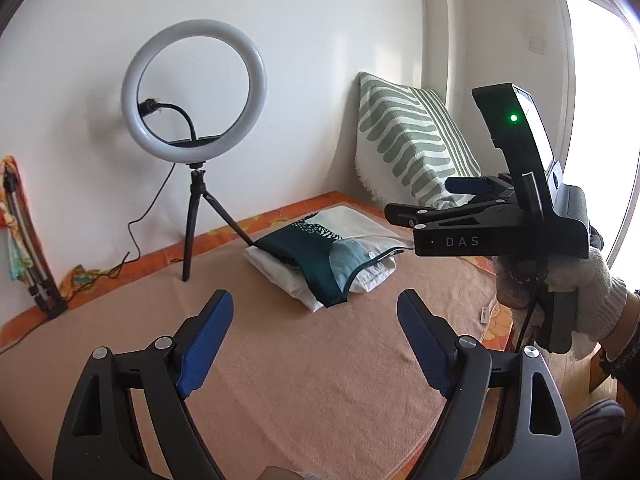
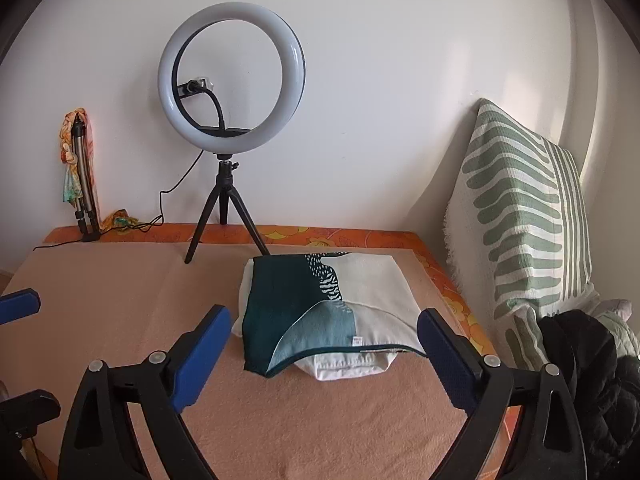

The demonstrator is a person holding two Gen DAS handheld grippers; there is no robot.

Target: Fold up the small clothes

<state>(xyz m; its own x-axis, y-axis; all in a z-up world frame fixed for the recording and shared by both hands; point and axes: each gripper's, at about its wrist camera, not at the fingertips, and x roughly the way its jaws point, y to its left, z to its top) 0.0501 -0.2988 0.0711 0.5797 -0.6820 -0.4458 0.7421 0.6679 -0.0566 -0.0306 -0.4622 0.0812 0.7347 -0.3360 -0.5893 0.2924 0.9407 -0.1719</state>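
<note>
Fingers of the left gripper (image 1: 316,340) and right gripper (image 2: 324,356) stand apart, holding nothing; ahead of them the folded garments (image 2: 328,312) lie stacked on the bed (image 2: 120,288); folding looks mostly finished, though the top teal edge hangs loose.

Tripod leg (image 2: 256,236) touching folded pile (image 2: 332,312); pillow (image 2: 524,216) right

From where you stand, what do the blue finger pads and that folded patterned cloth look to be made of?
The blue pads look like matte rubber or soft plastic, with a fine dotted texture; which one is unclear. The folded patterned cloth looks like thin woven fabric, perhaps cotton: its edge droops, it has a sewn hem and a small tag.
</note>
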